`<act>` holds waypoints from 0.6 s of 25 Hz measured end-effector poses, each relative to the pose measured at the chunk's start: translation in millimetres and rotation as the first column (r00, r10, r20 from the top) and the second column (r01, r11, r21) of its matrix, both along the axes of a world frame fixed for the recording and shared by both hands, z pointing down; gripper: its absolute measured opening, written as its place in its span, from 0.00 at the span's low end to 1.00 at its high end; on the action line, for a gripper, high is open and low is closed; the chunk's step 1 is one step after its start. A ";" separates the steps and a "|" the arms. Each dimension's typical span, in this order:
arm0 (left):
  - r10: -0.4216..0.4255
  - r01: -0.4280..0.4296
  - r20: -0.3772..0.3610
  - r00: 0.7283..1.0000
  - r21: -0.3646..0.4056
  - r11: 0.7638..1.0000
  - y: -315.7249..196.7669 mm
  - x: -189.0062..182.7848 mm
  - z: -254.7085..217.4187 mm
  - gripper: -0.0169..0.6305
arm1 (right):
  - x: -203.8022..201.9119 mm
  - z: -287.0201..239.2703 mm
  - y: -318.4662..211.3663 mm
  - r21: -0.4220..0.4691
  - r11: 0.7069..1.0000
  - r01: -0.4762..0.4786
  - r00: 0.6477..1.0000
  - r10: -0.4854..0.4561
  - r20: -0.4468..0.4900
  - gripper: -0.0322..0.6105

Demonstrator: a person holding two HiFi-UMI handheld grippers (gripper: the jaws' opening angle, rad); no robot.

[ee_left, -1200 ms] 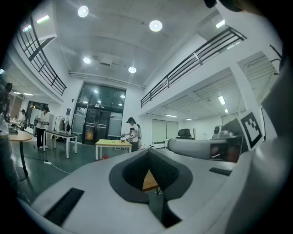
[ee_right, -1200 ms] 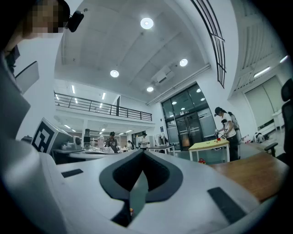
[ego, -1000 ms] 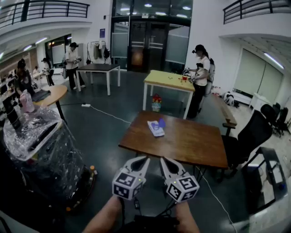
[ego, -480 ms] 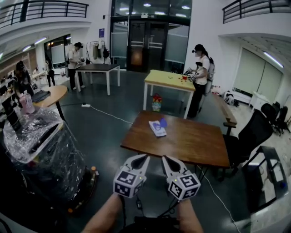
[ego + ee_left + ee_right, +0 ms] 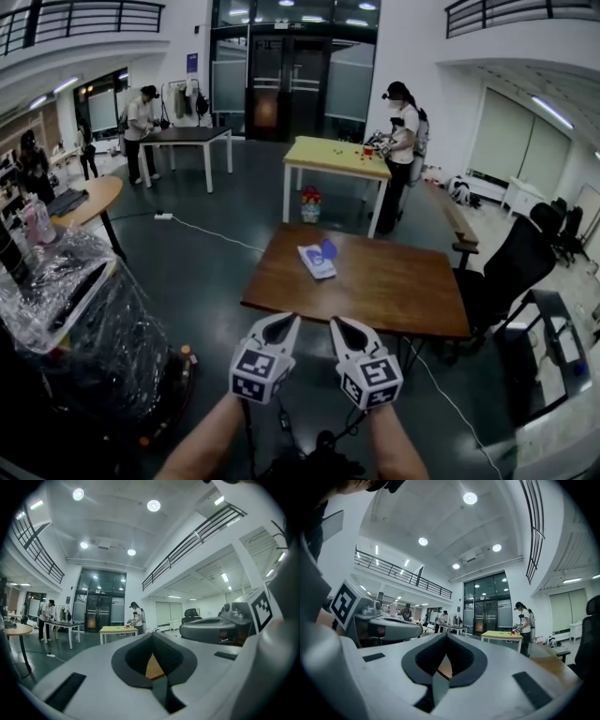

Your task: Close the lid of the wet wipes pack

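Both grippers' [image 5: 289,320] [image 5: 337,324] fingers [image 5: 277,331] together, empty.

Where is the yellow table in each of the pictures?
Head view: the yellow table is near the top middle, beyond the brown table.
Left gripper view: the yellow table is small, left of centre, a little below mid-height.
Right gripper view: the yellow table is small, right of centre.
Shared landmark: a person in a white shirt and dark cap stands at its right end in all three.
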State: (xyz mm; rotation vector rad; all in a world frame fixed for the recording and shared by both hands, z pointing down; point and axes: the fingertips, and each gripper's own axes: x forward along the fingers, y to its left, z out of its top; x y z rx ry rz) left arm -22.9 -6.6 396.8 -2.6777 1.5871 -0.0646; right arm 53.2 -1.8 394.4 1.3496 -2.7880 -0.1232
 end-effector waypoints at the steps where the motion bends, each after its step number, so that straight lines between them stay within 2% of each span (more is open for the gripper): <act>1: -0.003 0.003 0.001 1.000 -0.005 1.000 -5.1 -0.1 1.9 0.04 | -0.5 0.8 -5.4 0.000 1.000 0.004 1.000 -0.004 -0.005 0.07; 7: -0.029 0.029 0.013 0.999 -0.011 1.000 -48.9 6.5 9.1 0.04 | 3.9 3.4 -49.5 0.004 0.999 0.042 0.999 -0.042 0.000 0.07; 15: -0.056 0.057 0.035 0.998 -0.025 0.998 -116.3 37.5 14.8 0.04 | 27.4 7.9 -119.1 -0.011 0.995 0.103 0.994 -0.103 0.045 0.07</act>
